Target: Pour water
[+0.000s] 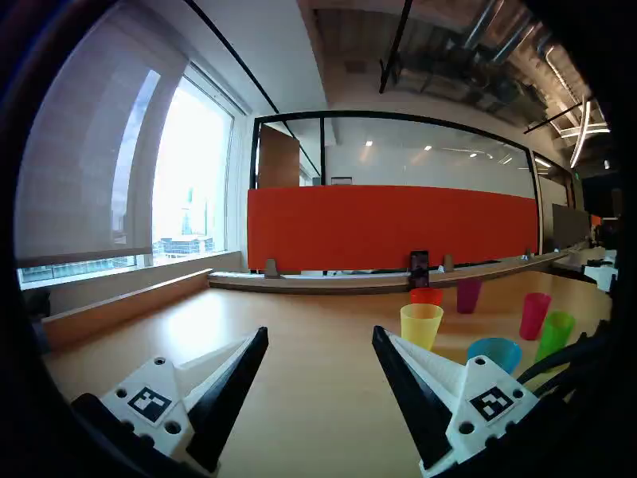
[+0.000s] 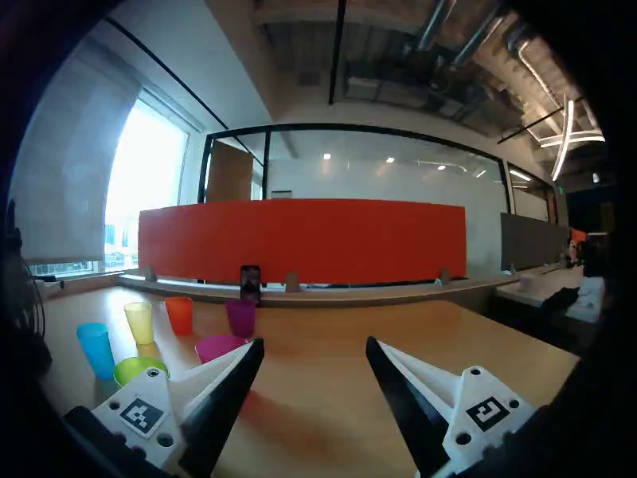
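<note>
Wood-toned laminate is being shown across the whole table. Above it the left gripper is being held with its two black-tipped fingers spread wide apart, and nothing is being gripped between them. In the left gripper view, six plastic cups are being seen standing upright on the table to the right of that gripper. A yellow cup is nearest, just beyond the right fingertip, with a red cup directly behind it and a purple cup farther back. A pink cup and a green cup are being seen side by side toward the edge, and a blue cup is being partly hidden by the finger. Whether any cup is holding water cannot be told. A phone is being kept upright at the low ledge behind the cups, in front of an orange partition, and daylight is being let in through a window at the left.

The right gripper is likewise being held over the table with its fingers parted and nothing between them. In the right gripper view the cups are being seen to its left, the pink and green ones being partly covered by the left finger.
</note>
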### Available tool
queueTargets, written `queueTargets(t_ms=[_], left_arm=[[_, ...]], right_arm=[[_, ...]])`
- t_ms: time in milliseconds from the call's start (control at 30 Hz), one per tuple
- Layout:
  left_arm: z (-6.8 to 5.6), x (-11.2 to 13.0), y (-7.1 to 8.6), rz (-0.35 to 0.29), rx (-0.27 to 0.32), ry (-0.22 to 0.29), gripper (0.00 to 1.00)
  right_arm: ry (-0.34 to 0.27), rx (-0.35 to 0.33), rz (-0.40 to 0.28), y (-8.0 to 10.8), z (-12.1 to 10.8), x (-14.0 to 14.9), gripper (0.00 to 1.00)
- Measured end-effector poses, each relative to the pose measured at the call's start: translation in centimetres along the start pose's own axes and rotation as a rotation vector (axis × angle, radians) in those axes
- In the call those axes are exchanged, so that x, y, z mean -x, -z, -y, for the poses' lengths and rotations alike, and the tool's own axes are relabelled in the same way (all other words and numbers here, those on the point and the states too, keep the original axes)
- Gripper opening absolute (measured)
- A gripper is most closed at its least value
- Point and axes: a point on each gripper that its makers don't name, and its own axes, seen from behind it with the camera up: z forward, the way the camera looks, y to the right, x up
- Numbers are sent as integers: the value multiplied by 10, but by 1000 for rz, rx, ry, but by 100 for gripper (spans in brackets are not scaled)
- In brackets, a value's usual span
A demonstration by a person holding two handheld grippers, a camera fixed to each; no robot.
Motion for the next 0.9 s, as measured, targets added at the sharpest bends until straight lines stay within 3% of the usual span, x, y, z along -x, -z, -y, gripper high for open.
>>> queueTargets(t_ms=[900], left_arm=[[0,0,1,0,0,0,97]], right_arm=[[-3,-2,8,-1,1,1,99]])
